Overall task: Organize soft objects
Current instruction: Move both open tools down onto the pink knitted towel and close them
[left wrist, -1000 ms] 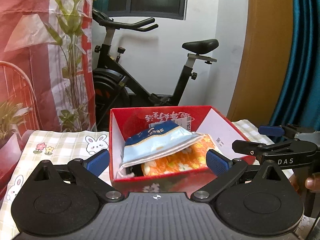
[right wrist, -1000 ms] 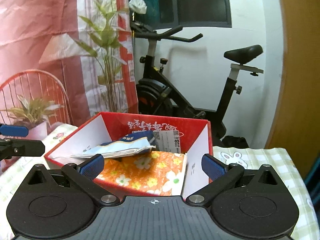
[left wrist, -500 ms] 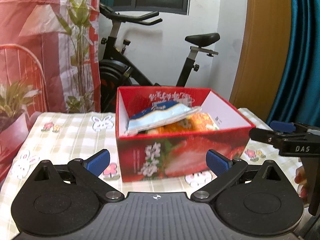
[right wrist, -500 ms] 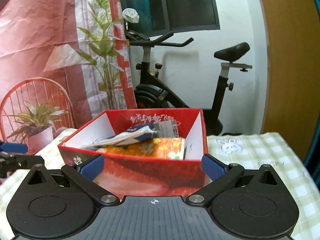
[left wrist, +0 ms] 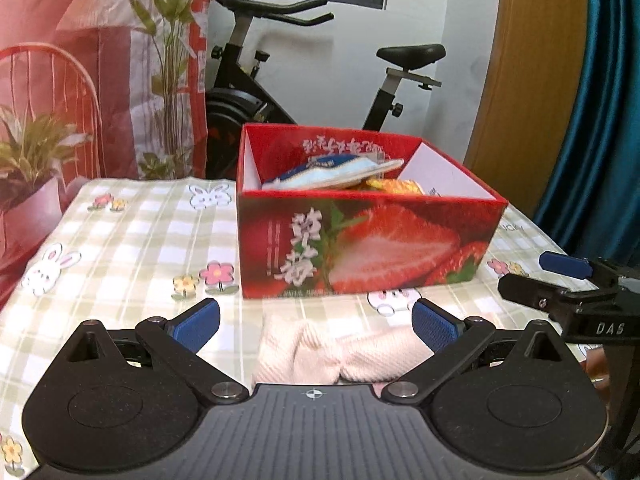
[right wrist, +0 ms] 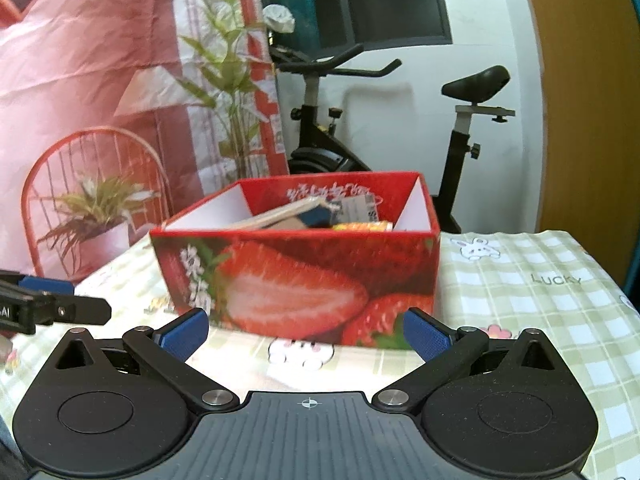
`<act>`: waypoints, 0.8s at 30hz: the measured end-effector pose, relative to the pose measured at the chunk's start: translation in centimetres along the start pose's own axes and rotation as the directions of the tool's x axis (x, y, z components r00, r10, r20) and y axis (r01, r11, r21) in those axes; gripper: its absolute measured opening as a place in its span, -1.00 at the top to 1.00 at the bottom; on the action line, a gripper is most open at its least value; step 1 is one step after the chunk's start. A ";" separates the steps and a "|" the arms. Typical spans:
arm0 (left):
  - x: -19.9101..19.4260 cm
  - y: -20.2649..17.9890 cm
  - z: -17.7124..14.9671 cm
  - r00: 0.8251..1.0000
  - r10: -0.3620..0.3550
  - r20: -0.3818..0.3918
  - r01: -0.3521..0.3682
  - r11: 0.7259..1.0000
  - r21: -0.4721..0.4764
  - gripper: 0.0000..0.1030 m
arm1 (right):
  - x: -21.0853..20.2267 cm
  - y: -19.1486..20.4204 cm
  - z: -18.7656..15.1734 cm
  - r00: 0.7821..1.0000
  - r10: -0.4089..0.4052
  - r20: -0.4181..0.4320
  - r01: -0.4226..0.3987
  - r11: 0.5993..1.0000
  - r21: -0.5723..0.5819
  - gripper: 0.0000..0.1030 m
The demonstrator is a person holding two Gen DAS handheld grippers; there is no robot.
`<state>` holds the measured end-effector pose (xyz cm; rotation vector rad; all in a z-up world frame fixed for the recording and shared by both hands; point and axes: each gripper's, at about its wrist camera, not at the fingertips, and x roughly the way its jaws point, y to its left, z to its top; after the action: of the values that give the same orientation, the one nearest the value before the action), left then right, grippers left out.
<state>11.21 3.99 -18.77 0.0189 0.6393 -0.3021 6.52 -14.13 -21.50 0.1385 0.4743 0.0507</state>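
While both my grippers, left gripper (left wrist: pixel 316 322) and right gripper (right wrist: pixel 306 330), sit spread and empty, pink cloth (left wrist: pixel 340 354) lies before strawberry box (left wrist: pixel 360 248).

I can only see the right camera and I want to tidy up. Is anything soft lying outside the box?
Observer: Yes, a cream cloth lies just in front of the box.
Operator: Is a gripper near it?
Observer: The left gripper hangs right at it, fingers open on either side of the cloth.
Operator: Where is my gripper from there?
Observer: The right gripper is off to the right of the cloth, apart from it.
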 end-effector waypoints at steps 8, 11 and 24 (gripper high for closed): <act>-0.5 0.9 -2.2 0.999 -0.004 -0.041 0.002 0.999 -0.049 -0.99 | -0.5 0.4 -1.4 0.998 -0.006 -0.063 0.003 0.999 -0.042 -0.99; -0.5 1.2 -2.7 0.999 -0.003 -0.052 -0.001 0.998 -0.068 -0.97 | -0.4 0.4 -1.9 0.996 -0.010 -0.086 0.007 0.999 -0.042 -0.99; 0.9 1.3 -4.4 0.991 -0.068 -0.113 0.056 0.992 -0.112 -0.60 | -0.7 1.3 -3.3 0.984 0.060 -0.167 -0.073 0.995 -0.071 -0.81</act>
<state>9.70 5.50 -22.90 -0.0882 0.7730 -0.3277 4.36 -12.54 -23.87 0.0745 0.6316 0.1466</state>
